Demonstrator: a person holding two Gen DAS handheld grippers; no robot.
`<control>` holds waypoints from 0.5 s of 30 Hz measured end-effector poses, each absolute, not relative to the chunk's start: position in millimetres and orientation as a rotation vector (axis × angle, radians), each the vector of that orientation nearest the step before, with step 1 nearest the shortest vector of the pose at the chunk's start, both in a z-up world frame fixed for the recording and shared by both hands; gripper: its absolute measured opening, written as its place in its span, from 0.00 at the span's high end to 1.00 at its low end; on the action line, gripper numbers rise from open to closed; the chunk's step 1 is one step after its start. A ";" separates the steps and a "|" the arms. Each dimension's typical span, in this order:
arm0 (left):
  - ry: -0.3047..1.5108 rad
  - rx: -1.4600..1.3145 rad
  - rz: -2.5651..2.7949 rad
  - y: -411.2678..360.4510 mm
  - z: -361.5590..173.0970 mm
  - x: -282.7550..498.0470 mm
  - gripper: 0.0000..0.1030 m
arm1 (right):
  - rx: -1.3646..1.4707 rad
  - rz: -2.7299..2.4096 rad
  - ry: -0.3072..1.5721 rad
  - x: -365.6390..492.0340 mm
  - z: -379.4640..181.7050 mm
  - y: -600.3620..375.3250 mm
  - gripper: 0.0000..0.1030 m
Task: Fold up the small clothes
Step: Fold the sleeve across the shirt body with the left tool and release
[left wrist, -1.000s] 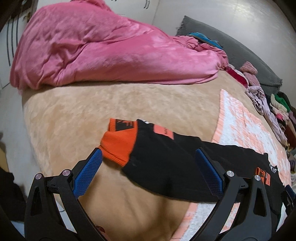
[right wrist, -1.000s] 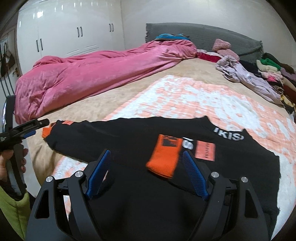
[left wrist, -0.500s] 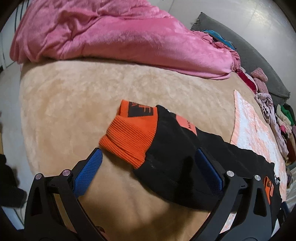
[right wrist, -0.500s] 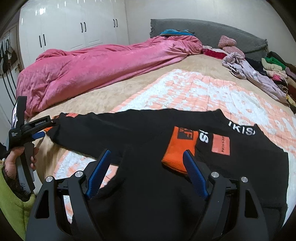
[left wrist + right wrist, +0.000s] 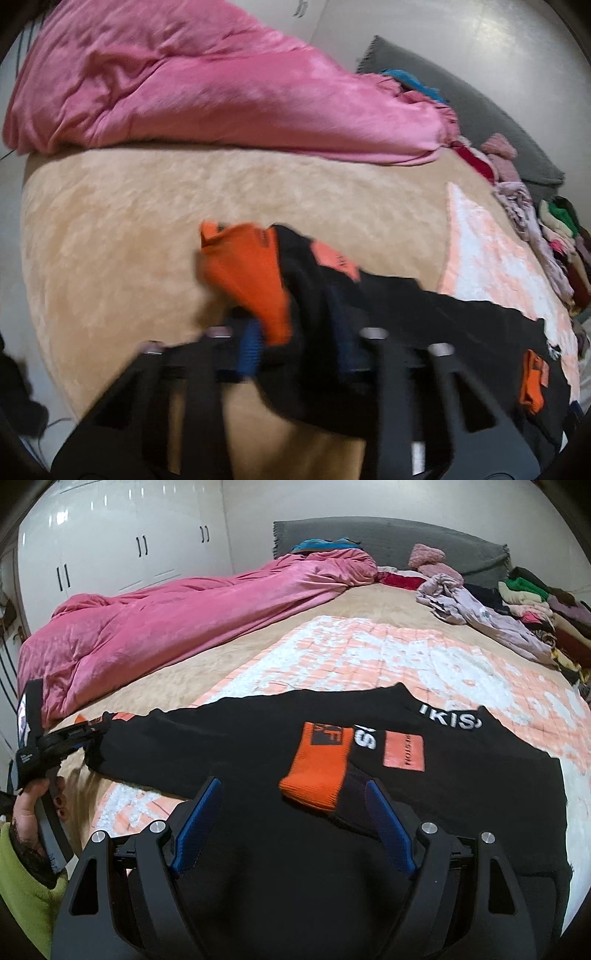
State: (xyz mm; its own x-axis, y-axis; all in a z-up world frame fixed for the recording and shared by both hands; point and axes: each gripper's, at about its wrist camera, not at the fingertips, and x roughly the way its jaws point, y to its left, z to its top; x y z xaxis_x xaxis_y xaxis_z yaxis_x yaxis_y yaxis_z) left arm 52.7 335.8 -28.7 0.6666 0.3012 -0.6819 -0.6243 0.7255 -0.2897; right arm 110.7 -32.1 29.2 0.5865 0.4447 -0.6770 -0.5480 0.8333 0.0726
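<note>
A small black sweater (image 5: 443, 775) with orange cuffs lies flat on the bed. Its right sleeve is folded across the chest, orange cuff (image 5: 317, 771) on top. My left gripper (image 5: 295, 343) is shut on the left sleeve (image 5: 332, 295) near its orange cuff (image 5: 247, 269), which bunches up between the pads; the view is blurred. It also shows in the right wrist view (image 5: 79, 734), at the sleeve's end. My right gripper (image 5: 291, 823) is open and empty, low over the sweater's lower part, just short of the folded cuff.
A pink duvet (image 5: 166, 620) lies along the bed's left side. A peach-and-white quilt (image 5: 388, 657) is under the sweater. Piles of clothes (image 5: 517, 602) sit at the far right by the grey headboard (image 5: 369, 535). White wardrobes (image 5: 110, 546) stand at the left.
My left gripper has closed on the left sleeve by the orange cuff and lifted it slightly. My right gripper stayed open and shifted a little toward the sweater.
</note>
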 end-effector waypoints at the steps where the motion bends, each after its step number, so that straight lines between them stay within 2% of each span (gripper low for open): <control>1: 0.642 -0.537 0.525 331.5 -24.3 53.2 0.89 | -0.145 0.575 0.746 110.2 29.2 -36.2 0.23; 10: 0.547 -0.539 0.236 275.1 19.1 62.8 0.91 | -0.102 0.517 0.740 109.5 33.1 -70.1 0.23; 15: 0.563 -0.492 0.069 226.4 26.5 79.0 0.91 | -0.074 0.471 0.751 113.9 30.8 -91.0 0.23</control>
